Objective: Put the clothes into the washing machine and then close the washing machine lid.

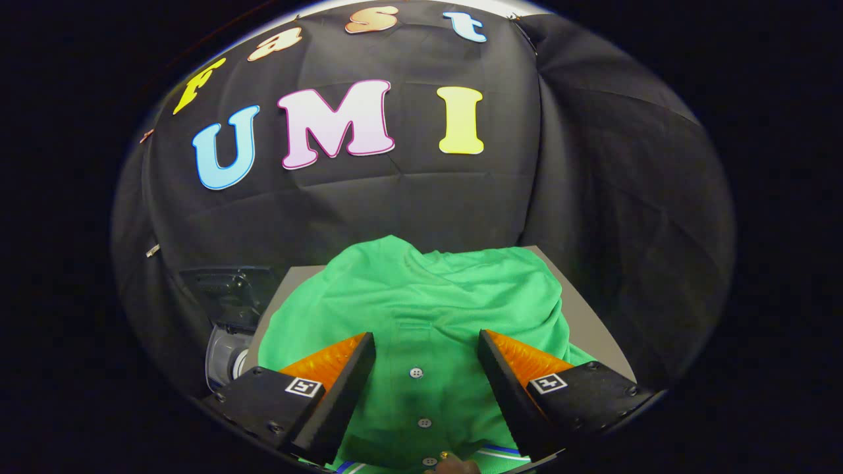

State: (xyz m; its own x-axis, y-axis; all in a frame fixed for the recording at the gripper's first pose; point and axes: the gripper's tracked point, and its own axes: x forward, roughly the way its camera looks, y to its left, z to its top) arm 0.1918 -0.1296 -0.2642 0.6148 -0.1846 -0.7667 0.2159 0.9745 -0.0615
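Gripper (427, 349) jaws spread wide apart, gripping nothing. Crumpled green knit polo shirt with small grey buttons (421, 309) lies heaped on the grey flat surface (593, 322), between and beyond the jaws, button placket running down the gap. Translucent round washing machine part (224, 359) just outside the left jaw, partly hidden.

You have a grey table (583, 316) ahead of you, set against the black cloth wall, with only its far right corner and a strip along its left edge bare. A green shirt (421, 303) lies crumpled across most of it, bunched into a hump at the back and spreading toward you. Its button placket (416, 373) runs down the middle, three pale buttons showing, and a striped collar edge (500, 451) sits nearest you.
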